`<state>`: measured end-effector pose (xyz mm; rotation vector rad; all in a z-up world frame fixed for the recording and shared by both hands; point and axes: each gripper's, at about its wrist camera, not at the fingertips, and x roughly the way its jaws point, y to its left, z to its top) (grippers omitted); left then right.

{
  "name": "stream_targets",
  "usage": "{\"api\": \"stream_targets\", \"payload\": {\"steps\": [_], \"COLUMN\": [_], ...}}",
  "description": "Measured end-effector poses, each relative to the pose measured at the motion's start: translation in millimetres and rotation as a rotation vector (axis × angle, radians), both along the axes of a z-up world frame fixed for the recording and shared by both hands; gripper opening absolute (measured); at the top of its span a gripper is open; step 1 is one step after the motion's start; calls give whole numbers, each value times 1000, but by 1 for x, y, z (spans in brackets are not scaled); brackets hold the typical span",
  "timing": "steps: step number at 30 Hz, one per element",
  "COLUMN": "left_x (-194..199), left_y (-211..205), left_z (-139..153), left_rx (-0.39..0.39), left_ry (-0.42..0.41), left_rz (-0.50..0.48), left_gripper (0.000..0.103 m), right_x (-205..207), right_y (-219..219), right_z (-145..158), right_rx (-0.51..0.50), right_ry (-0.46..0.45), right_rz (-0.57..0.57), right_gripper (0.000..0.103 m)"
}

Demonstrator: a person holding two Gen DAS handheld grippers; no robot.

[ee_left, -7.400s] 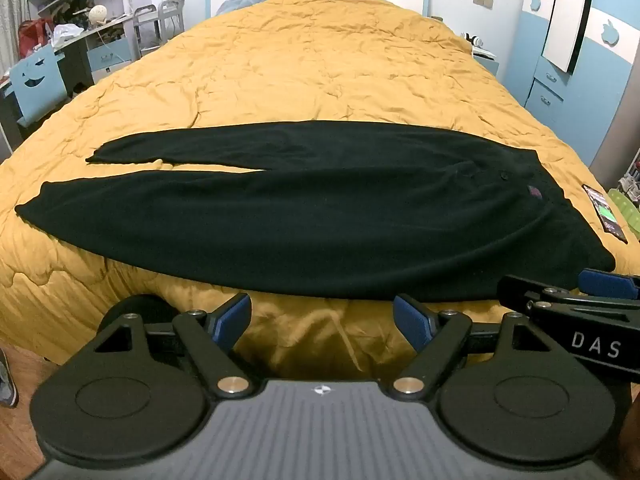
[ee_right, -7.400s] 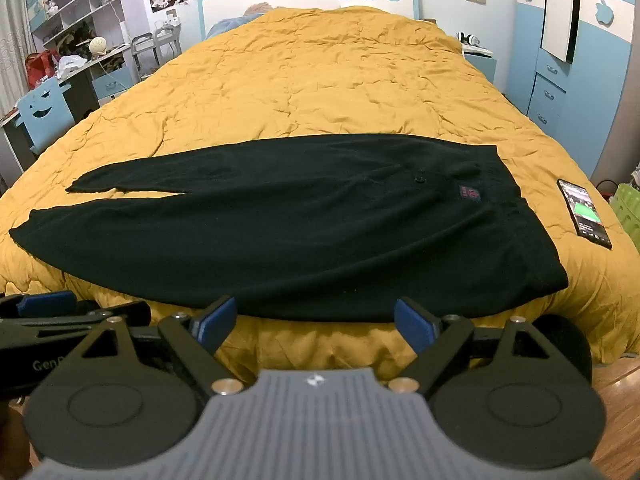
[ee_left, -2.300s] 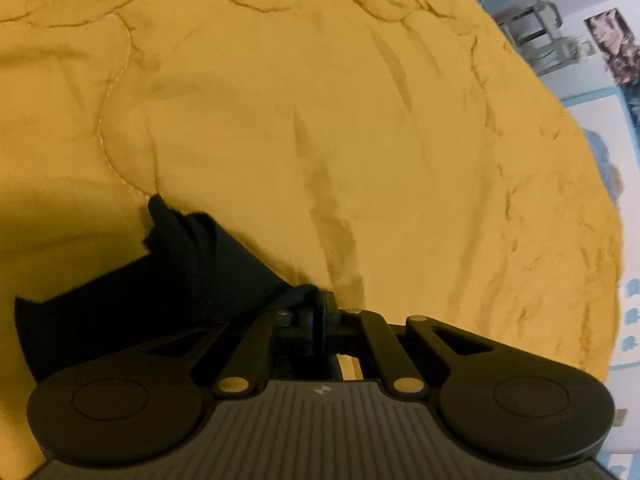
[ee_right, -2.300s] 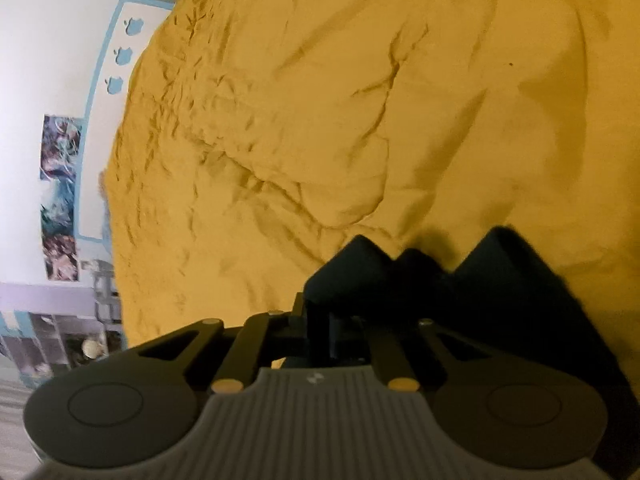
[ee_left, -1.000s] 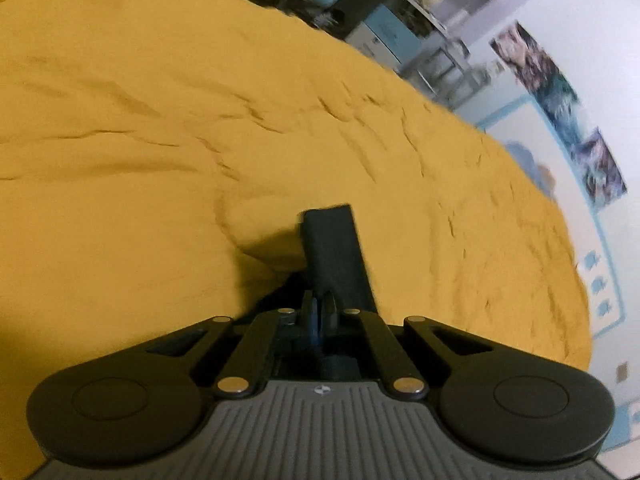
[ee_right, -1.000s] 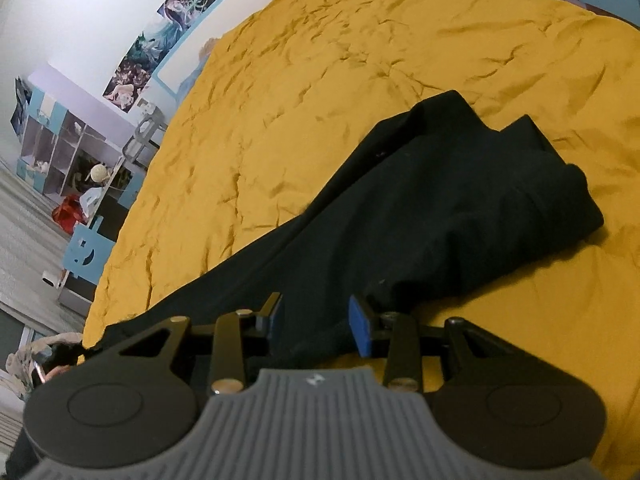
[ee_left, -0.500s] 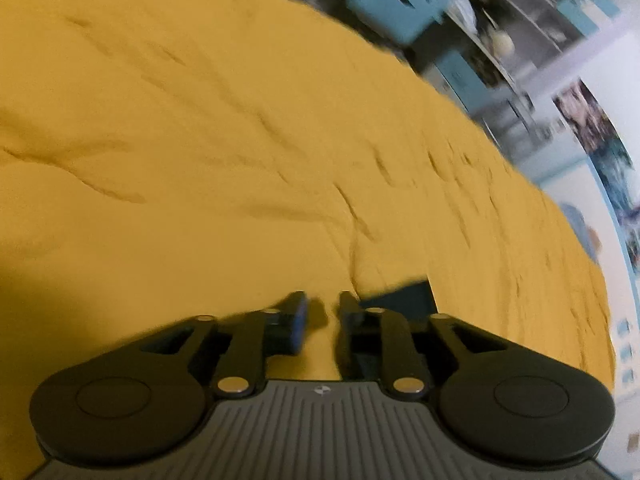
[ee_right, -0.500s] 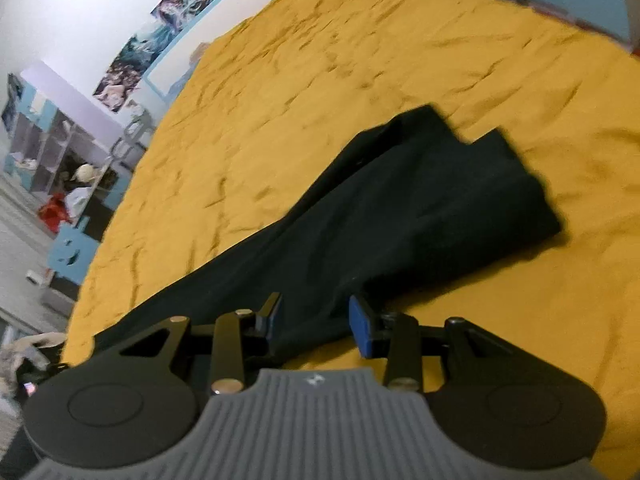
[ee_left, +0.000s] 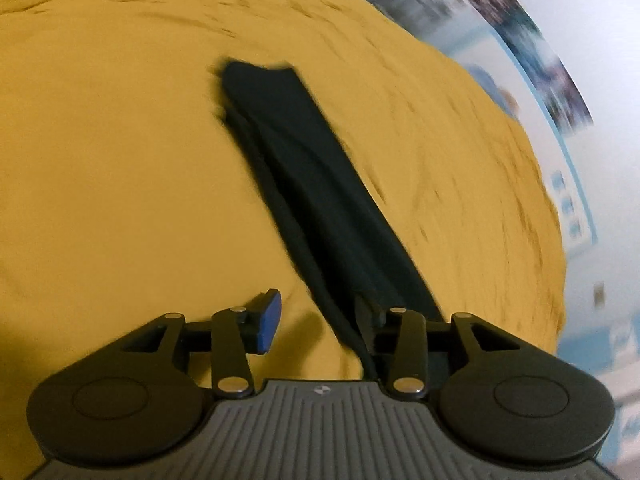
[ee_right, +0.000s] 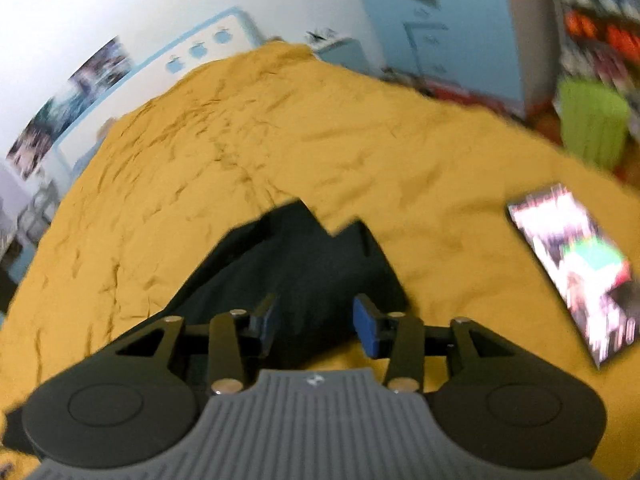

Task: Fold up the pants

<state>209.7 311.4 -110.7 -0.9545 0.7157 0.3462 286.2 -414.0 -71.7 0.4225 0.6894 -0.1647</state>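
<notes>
The black pants lie on the yellow quilt, folded lengthwise into a narrow strip that runs away from me. My left gripper hovers at the strip's near end, jaws opening. Its right finger is over the cloth and the blue left pad over bare quilt; nothing is pinched. In the right wrist view the wide waist end of the pants lies just ahead. My right gripper stands over its near edge with jaws opening, cloth below the gap and no pad pressing on it.
A phone with a lit screen lies on the quilt right of the waist end. Behind it stand a green basket and blue cupboards. The blue-edged headboard closes the far end of the bed.
The left gripper went from shut on the leg end to open and drew back, so the whole leg strip shows. The right gripper swung right, bringing the phone into view, and its jaws widened slightly.
</notes>
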Motion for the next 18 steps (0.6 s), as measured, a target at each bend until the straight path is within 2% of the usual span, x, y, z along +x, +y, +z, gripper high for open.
{"api": "stream_targets", "payload": {"steps": [3,6,9,14,18], "left_x": [9,13,19,19,16], "left_y": [-21,-29,-31,-29,-31], "left_z": [1,2,5,0,-13], "left_rx": [27,30,57,43,38], "left_ry": [-12,-19,-13,-30,-35], "left_rz": [-93,-135,-166,-155,-129], "left_gripper": [49,51,51,56,56], "right_x": [41,80,107,139,163], "right_y": [-10,-32,-56,-71,-73], "right_z": [5,-6,-21,-35,-51], "right_rx": [-69,-14,57,150,138], "right_ry": [33,110,173,174,186], "right_rz": [135,258,314,441,457], "right_gripper": [40,40,40,41,48]}}
